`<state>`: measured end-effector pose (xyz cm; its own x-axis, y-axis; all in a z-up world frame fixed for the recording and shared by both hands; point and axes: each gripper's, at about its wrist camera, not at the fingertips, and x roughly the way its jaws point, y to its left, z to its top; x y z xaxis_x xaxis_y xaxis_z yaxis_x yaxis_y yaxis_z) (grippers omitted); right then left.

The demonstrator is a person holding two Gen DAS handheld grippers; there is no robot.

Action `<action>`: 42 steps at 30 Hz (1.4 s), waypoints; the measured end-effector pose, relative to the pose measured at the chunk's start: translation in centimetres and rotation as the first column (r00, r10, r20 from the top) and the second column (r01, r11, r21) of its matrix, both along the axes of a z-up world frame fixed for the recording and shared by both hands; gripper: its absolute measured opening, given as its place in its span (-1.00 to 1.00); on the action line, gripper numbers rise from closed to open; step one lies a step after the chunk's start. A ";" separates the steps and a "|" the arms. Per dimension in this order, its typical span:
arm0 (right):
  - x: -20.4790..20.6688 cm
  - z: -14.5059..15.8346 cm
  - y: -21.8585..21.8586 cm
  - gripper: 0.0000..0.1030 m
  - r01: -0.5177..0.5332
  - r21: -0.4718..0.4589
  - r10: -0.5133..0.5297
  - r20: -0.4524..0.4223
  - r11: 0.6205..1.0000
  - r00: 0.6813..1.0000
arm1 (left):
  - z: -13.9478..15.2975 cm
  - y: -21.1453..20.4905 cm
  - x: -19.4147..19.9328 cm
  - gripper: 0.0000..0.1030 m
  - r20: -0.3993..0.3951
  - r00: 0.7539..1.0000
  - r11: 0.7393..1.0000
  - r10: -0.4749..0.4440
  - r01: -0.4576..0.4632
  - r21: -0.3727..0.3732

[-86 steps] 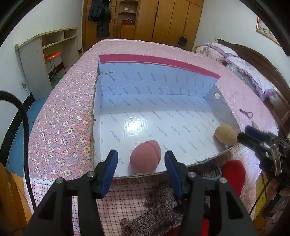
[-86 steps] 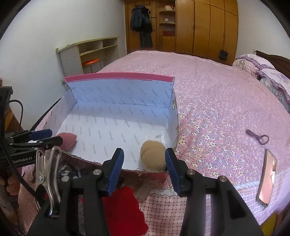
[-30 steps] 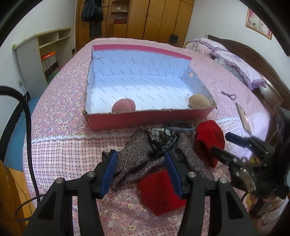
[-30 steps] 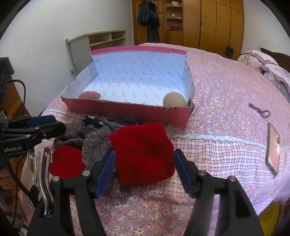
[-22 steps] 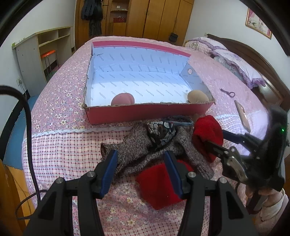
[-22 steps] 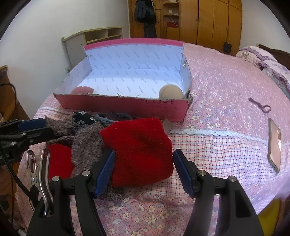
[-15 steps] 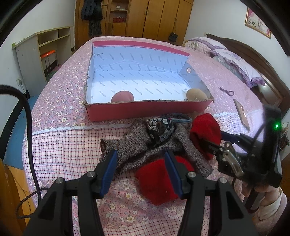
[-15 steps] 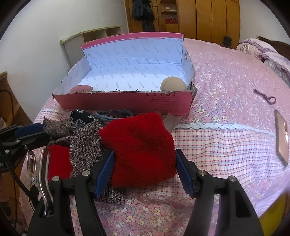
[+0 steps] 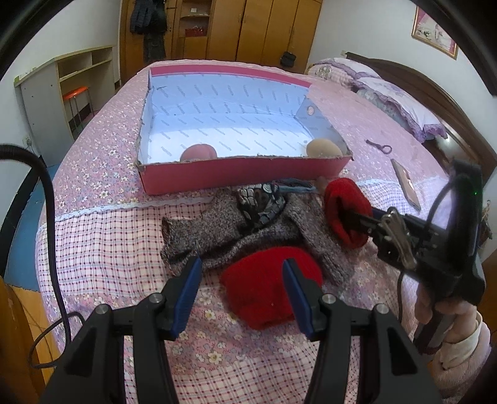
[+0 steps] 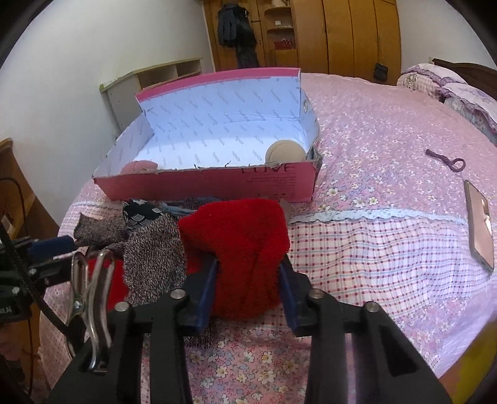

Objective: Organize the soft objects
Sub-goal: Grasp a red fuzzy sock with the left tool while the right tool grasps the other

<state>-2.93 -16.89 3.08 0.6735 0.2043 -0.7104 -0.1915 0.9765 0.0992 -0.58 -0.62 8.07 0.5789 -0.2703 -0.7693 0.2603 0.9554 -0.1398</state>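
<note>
On the left, our left hand-held gripper (image 9: 240, 289) hangs with its jaws apart over the near red sock (image 9: 270, 287), touching nothing. Beside it lies the grey knit (image 9: 217, 233) with a dark patterned cloth (image 9: 261, 202) on top, all just in front of the box (image 9: 242, 172). In the box a pink puff (image 9: 198, 152) sits at the left of the near wall and a tan puff (image 9: 323, 147) in the right corner.

To the right, our right hand-held gripper (image 10: 248, 279) has just been closing, and its blue pads now press into the far red sock (image 10: 239, 248) from both sides: a second ago that sock lay loose between wide jaws. We judge the grasp made, so the lift toward the box comes next; the sock touches the grey knit at its left edge, which may drag along.

The bed (image 10: 388, 149) carries everything, under a pink floral cover with a checked band at its near edge. Further right lie a phone (image 10: 480, 223) and a purple loop (image 10: 447, 160), well apart from the pile. Behind stand shelves (image 9: 62, 80) on the left, a wooden wardrobe (image 9: 248, 28) with a dark coat hung on it, and pillows (image 9: 397, 96) at the headboard.
</note>
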 end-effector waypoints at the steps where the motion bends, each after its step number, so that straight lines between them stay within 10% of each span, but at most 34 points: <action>1: -0.3 0.2 -0.1 -0.32 0.002 0.002 -0.002 0.003 1.000 1.000 | 0.0 -0.1 -0.1 0.10 -0.003 1.000 1.000 -0.003 0.003 0.000; 29: -3.8 -0.3 -2.1 -0.24 0.101 -0.032 -0.103 -0.071 0.994 0.992 | -4.3 -3.2 -0.4 0.57 -0.119 0.991 0.997 -0.063 0.069 0.046; 42: -3.6 -1.4 -2.5 -0.10 0.103 0.019 -0.100 -0.095 0.995 0.990 | -3.9 -4.1 -1.3 0.22 -0.048 0.997 0.997 -0.064 0.066 0.045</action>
